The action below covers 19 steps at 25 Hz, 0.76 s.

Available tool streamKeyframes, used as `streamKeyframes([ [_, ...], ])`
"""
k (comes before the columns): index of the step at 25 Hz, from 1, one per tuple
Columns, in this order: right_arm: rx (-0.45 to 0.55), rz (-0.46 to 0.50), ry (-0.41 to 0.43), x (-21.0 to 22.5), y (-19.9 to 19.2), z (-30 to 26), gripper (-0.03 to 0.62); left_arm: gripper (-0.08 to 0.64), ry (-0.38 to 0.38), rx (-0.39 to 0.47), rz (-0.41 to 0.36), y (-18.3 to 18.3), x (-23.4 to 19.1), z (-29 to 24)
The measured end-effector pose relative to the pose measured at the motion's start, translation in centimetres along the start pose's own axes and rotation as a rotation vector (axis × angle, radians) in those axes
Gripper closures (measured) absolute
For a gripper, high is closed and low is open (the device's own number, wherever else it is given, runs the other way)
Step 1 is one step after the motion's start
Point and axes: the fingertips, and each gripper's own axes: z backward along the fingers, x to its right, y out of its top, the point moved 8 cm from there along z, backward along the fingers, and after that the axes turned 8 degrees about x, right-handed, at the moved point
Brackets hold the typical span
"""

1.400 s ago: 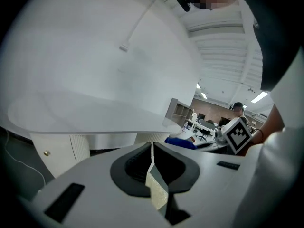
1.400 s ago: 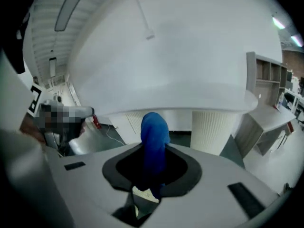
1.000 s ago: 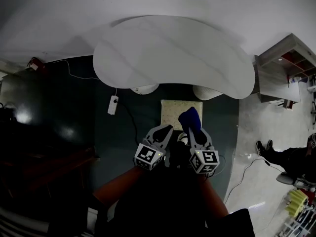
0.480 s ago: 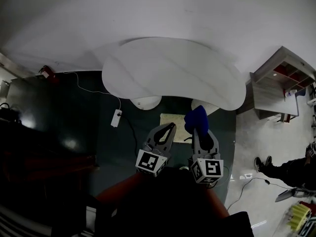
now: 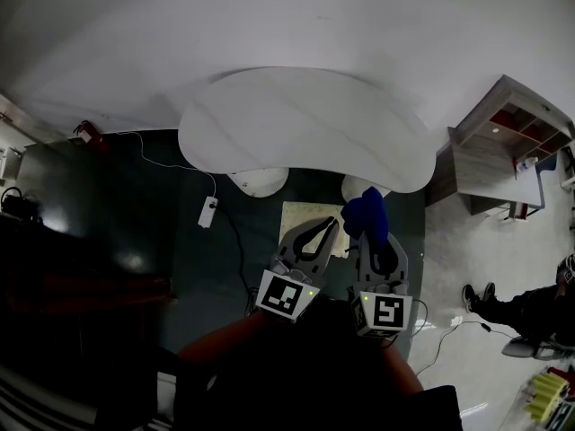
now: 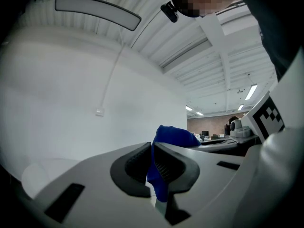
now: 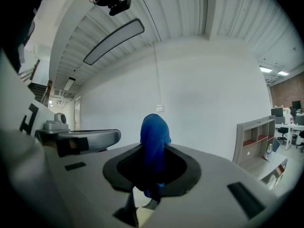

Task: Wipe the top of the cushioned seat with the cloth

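Note:
The cushioned seat (image 5: 301, 215) is a pale beige square on the dark floor, just in front of the white table. My right gripper (image 5: 372, 239) is shut on a blue cloth (image 5: 364, 209), which bunches up out of its jaws over the seat's right edge. The cloth (image 7: 154, 137) stands upright between the right gripper's (image 7: 153, 175) jaws. My left gripper (image 5: 329, 224) is over the seat with its tips together and nothing in them. In the left gripper view the cloth (image 6: 173, 134) shows behind the left gripper's (image 6: 152, 148) narrow slit. Both grippers point upward at wall and ceiling.
A white kidney-shaped table (image 5: 305, 124) stands beyond the seat, with two white round bases (image 5: 260, 180) under it. A power strip (image 5: 208, 212) with its cable lies on the dark floor at the left. A grey shelf unit (image 5: 503, 142) and a person's shoes (image 5: 476, 296) are at the right.
Both grippers have shifted a little to the right in the head view. The cloth, which was over the seat's right part, is now at its right edge. The right gripper's hold is unchanged.

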Motion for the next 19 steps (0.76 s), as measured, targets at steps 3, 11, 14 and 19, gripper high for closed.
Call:
streamKeyframes([
  [3, -0.005, 0.011, 0.002, 0.8, -0.3, 1.1, 0.497, 0.534, -0.001, -0.007, -0.020, -0.3, 1.3, 0.0],
  [11, -0.006, 0.011, 0.006, 2.0, -0.7, 2.9, 0.499, 0.534, 0.026, -0.005, -0.038, -0.8, 3.7, 0.5],
  [14, 0.004, 0.004, 0.003, 2.6, -0.9, 3.7, 0.499, 0.534, 0.041, -0.019, -0.056, -0.8, 4.7, 0.8],
  [19, 0.010, 0.001, 0.002, 3.4, -0.6, 5.4, 0.500, 0.534, 0.039, -0.087, -0.163, 0.1, 6.0, 1.4],
])
